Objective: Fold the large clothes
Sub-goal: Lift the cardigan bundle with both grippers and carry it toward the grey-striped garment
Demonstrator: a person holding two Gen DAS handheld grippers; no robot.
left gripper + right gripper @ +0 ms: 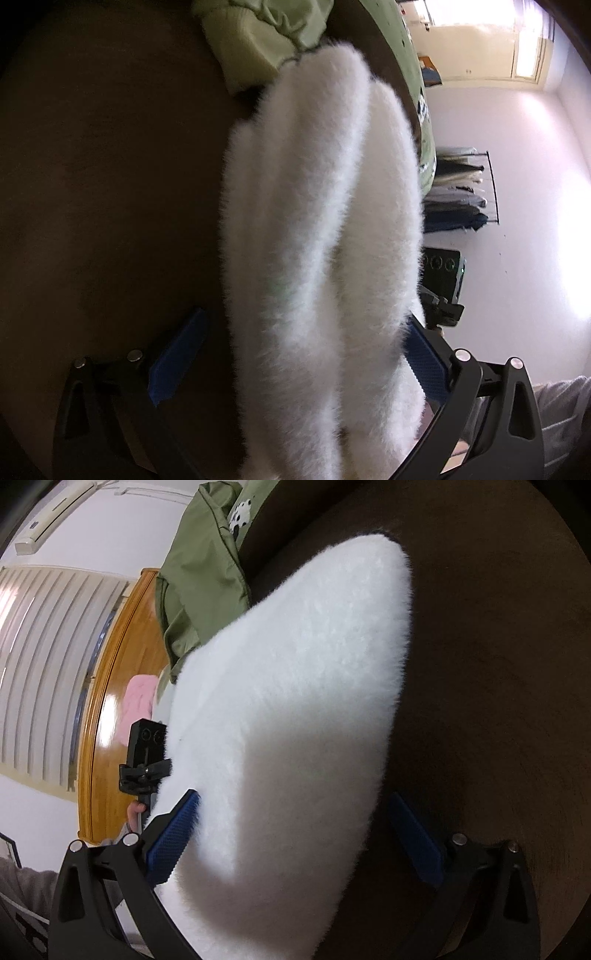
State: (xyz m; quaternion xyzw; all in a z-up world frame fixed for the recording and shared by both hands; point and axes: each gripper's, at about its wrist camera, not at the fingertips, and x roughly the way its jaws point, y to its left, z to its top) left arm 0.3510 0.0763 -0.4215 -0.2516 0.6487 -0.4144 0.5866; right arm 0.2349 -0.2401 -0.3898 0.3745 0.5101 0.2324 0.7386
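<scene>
only the left wrist view shows the white fluffy garment (317,236) as two thick rolled folds, with a pale green garment (266,40) bunched beyond it and a rack of hanging clothes (458,188) against the white wall, while the right wrist view alone shows a broad flat face of the same white fluffy garment (295,709), an olive green garment (199,572), a wooden door (110,709) and slatted blinds (40,664). the garment lies on a dark brown table (110,184). the left gripper (295,354) stands with its jaws apart and the fluff between them, the right pad touching it, and the right gripper (295,834) is spread wide around the garment too, the left pad against the fur and the right pad clear.
</scene>
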